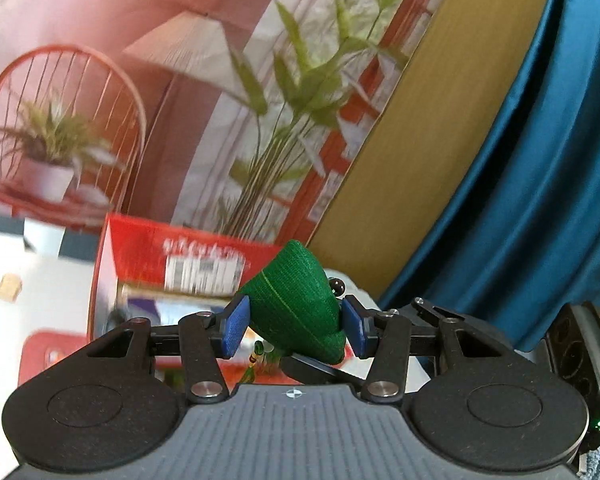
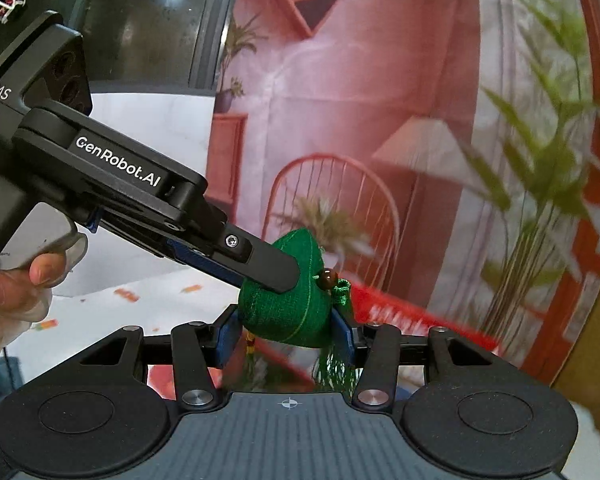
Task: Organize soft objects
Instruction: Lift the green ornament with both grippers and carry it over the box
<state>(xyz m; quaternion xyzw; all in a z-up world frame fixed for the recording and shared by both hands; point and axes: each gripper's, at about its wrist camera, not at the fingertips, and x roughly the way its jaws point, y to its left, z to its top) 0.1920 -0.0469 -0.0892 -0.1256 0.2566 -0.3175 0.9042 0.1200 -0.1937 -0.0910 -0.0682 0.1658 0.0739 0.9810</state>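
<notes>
A green fabric pouch [image 1: 300,300] with a bead and tassel is held in the air between both grippers. In the left wrist view my left gripper [image 1: 296,320] is shut on it, blue pads on each side. In the right wrist view my right gripper [image 2: 286,332] is shut on the same pouch [image 2: 288,312]. The left gripper's black finger [image 2: 260,260] presses on the pouch from the upper left. A brown bead [image 2: 329,278] and green tassel [image 2: 336,364] hang at the pouch's right side.
A red cardboard box [image 1: 172,264] stands on the white table [image 1: 40,300] below the left gripper. A printed backdrop with a chair, lamp and plants [image 1: 180,100] hangs behind. A blue curtain [image 1: 540,200] is at right. A hand [image 2: 16,292] holds the left gripper.
</notes>
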